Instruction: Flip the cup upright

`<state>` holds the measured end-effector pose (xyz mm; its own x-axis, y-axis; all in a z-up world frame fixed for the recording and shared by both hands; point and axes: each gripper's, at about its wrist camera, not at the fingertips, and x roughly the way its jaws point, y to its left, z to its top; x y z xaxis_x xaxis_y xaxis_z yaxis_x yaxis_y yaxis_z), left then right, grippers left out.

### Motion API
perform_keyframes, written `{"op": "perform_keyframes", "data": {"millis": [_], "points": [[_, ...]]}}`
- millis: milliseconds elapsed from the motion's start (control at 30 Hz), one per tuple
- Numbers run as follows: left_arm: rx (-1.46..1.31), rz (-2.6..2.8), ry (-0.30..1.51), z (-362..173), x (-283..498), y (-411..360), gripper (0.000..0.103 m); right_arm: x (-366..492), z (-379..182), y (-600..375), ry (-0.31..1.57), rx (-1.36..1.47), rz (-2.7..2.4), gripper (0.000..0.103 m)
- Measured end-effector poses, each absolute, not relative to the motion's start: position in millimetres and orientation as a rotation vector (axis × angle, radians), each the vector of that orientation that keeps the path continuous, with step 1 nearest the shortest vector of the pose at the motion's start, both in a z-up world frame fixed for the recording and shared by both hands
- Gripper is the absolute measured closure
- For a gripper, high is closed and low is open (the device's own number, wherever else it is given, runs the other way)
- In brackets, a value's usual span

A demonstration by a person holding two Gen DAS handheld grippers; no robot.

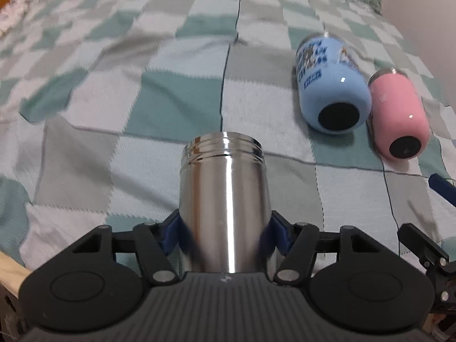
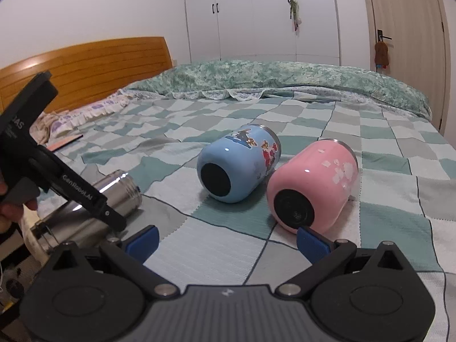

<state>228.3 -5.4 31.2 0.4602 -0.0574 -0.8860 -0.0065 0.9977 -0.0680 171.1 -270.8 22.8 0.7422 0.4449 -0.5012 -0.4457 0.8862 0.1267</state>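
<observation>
My left gripper (image 1: 225, 228) is shut on a shiny steel cup (image 1: 225, 199), gripped near its base with its threaded rim pointing away from me. In the right wrist view the steel cup (image 2: 114, 199) lies tilted, close to the bed at the left, under the left gripper's black body (image 2: 57, 176). A blue cup (image 2: 236, 165) and a pink cup (image 2: 313, 188) lie on their sides on the checked blanket, black bases toward me. They also show in the left wrist view, blue (image 1: 330, 85) and pink (image 1: 399, 114). My right gripper (image 2: 226, 240) is open and empty, just in front of the pink cup.
The checked green, grey and white blanket (image 2: 370, 148) covers the bed. A wooden headboard (image 2: 85, 65) stands at the left, a rumpled green quilt (image 2: 285, 77) lies at the far end, and white wardrobe doors (image 2: 256, 14) and a room door stand behind.
</observation>
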Motion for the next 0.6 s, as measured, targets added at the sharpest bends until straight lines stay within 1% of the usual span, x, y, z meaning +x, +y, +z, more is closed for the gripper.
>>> {"op": "perform_keyframes", "data": {"millis": [133,367,467,600], "points": [[-0.078,-0.067,0.973,51,204,1,0.039,162,24,-277,0.537,0.02,0.472,0.0],[-0.017,-0.109,0.657,95,159,2,0.039,148,27,-284,0.511,0.057,0.441,0.0],[0.022,-0.072,0.537,101,155,-3,0.039,145,27,-285,0.494,0.087,0.424,0.0],[0.04,-0.034,0.484,89,164,-10,0.039,142,25,-285,0.489,0.115,0.405,0.0]]}}
